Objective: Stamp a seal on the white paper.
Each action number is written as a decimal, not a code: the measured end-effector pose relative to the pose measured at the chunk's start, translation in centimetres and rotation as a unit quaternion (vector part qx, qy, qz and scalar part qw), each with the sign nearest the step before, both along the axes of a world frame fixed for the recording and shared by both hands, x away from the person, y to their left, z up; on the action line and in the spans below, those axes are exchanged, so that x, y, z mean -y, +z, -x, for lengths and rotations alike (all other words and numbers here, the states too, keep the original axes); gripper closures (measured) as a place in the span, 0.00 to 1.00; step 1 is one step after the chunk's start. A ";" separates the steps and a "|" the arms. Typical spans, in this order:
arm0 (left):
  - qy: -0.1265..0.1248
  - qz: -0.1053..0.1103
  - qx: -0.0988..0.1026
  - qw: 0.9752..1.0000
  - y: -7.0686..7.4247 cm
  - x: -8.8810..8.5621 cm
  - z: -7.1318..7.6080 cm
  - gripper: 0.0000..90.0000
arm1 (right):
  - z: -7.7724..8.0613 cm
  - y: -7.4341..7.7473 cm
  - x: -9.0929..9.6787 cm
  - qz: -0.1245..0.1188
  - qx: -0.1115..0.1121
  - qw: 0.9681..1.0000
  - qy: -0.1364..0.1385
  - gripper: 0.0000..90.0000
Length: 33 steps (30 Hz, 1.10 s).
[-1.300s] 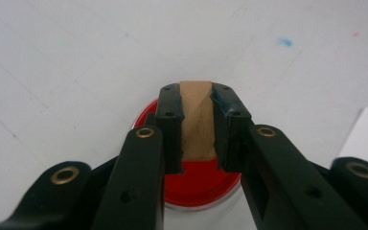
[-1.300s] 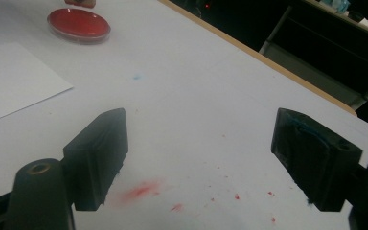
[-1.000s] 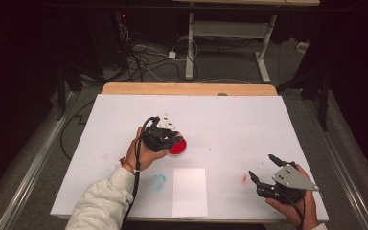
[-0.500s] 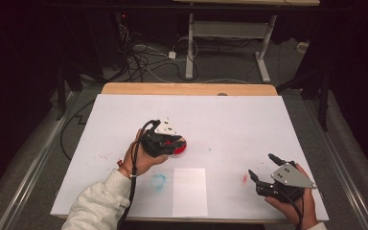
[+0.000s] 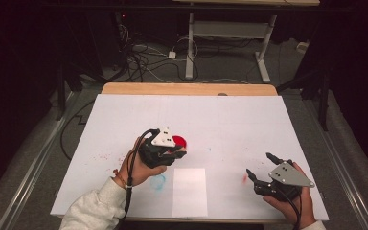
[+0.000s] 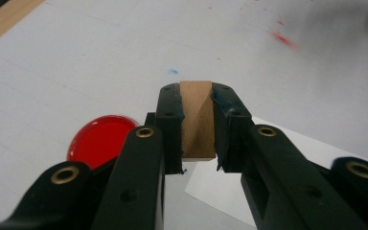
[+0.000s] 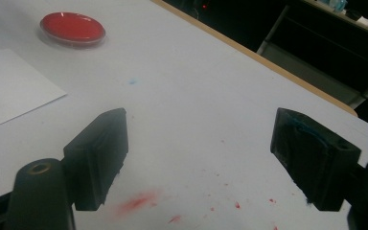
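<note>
Red dish (image 6: 100, 139), tan wooden block (image 6: 197, 117)

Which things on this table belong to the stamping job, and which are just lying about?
In the job:
- small wooden block, clamped in the left hand-held gripper
- round red ink dish
- white paper sheet

Lying about:
- red paint smear and blue smudge on the white table cover
- right hand-held gripper, open and holding nothing

A smooth bare wood block (image 6: 197, 117) sits between matt black plastic jaws, near a glossy red dish (image 6: 99, 140) on the matt white, paint-flecked table (image 5: 230, 120).
</note>
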<state>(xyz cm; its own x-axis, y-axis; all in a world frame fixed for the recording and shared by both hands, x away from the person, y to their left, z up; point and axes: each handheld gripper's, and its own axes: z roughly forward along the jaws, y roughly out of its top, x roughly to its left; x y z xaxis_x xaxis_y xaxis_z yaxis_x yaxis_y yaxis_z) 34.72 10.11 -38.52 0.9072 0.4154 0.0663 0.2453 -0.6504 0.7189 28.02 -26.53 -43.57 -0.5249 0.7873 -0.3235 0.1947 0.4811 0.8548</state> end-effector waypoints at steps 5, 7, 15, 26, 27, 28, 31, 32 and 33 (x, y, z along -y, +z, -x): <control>-0.012 0.003 -0.001 1.000 0.0 0.3 1.0 0.82 | -0.1 0.0 -0.1 0.000 0.000 1.000 0.003 0.24; -0.019 0.003 -0.002 1.000 -0.1 0.5 1.4 0.82 | -0.1 0.0 -0.1 0.001 -0.001 1.000 0.004 0.24; -0.033 0.002 0.006 0.999 -0.6 1.1 2.8 0.82 | -0.2 0.0 -0.4 0.003 -0.002 1.000 0.009 0.24; -0.060 -0.012 -0.012 0.998 -2.0 2.0 3.8 0.82 | -0.3 -0.1 -0.5 0.005 -0.005 1.000 0.012 0.24; -0.061 -0.013 -0.014 0.998 -2.2 2.1 3.8 0.82 | -0.3 -0.1 -0.5 0.005 -0.005 1.000 0.012 0.24; -0.064 -0.014 -0.017 0.998 -2.3 2.1 3.8 0.82 | -0.3 -0.1 -0.5 0.006 -0.005 1.000 0.013 0.24; -0.069 -0.017 -0.026 0.997 -2.7 2.2 3.9 0.82 | -0.3 -0.1 -0.5 0.006 -0.004 1.000 0.013 0.24; -0.070 -0.018 -0.027 0.997 -2.8 2.2 3.9 0.82 | -0.3 -0.1 -0.5 0.006 -0.004 1.000 0.013 0.24; -0.070 -0.018 -0.029 0.997 -2.8 2.2 3.9 0.82 | -0.3 -0.1 -0.5 0.006 -0.004 1.000 0.012 0.24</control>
<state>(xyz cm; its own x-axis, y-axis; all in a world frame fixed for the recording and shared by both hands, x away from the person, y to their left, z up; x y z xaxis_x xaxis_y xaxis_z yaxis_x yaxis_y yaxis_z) 30.81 7.88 -41.36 0.9590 0.2821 0.0251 0.1898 -0.7060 0.6823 28.35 -26.01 -43.69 -0.5473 0.7700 -0.3281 0.1901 0.4961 0.8472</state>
